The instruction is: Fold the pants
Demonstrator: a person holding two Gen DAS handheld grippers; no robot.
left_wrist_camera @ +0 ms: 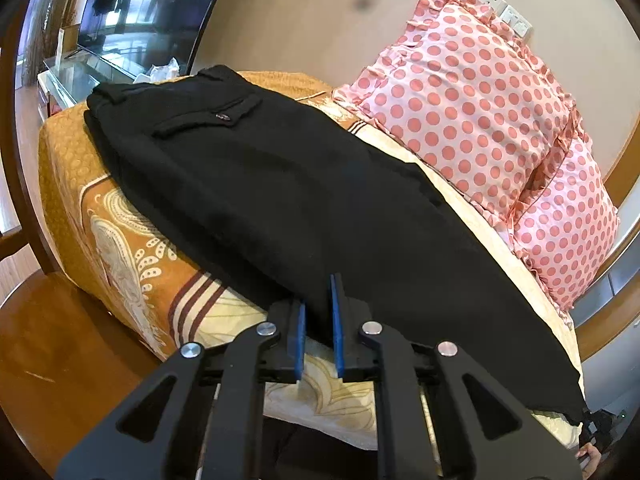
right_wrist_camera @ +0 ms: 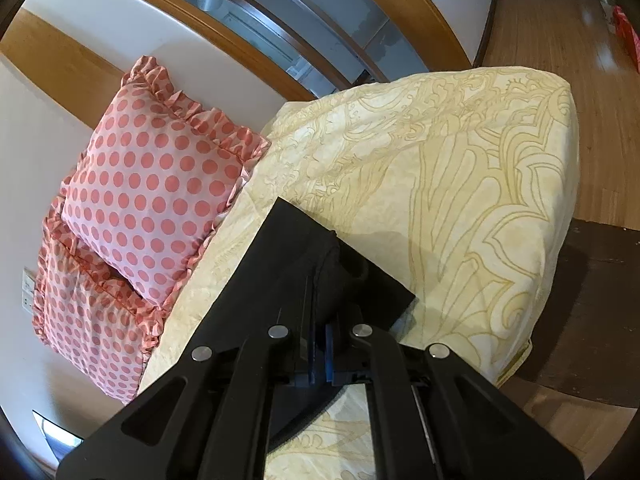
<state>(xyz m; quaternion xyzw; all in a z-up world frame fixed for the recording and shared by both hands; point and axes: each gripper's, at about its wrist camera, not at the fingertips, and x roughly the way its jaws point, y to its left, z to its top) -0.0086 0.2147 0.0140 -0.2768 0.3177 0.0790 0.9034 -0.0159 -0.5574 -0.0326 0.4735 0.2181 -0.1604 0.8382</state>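
Observation:
Black pants [left_wrist_camera: 280, 200] lie lengthwise on the bed, waistband and buttoned back pocket [left_wrist_camera: 208, 114] at the far end, legs running toward the near right. My left gripper [left_wrist_camera: 318, 304] sits at the near long edge of the pants, its blue pads [left_wrist_camera: 334, 320] a little apart with the fabric edge between them. In the right wrist view my right gripper [right_wrist_camera: 320, 304] is shut on the leg end of the pants [right_wrist_camera: 280, 248], the cloth bunched between the fingers and lifted slightly off the bedspread.
The bed has a cream and orange patterned bedspread [right_wrist_camera: 460, 184]. Two pink polka-dot pillows [left_wrist_camera: 460, 100] lean on the wall by the pants. Wooden floor [right_wrist_camera: 560, 40] surrounds the bed. A TV and glass stand [left_wrist_camera: 120, 20] are beyond the far end.

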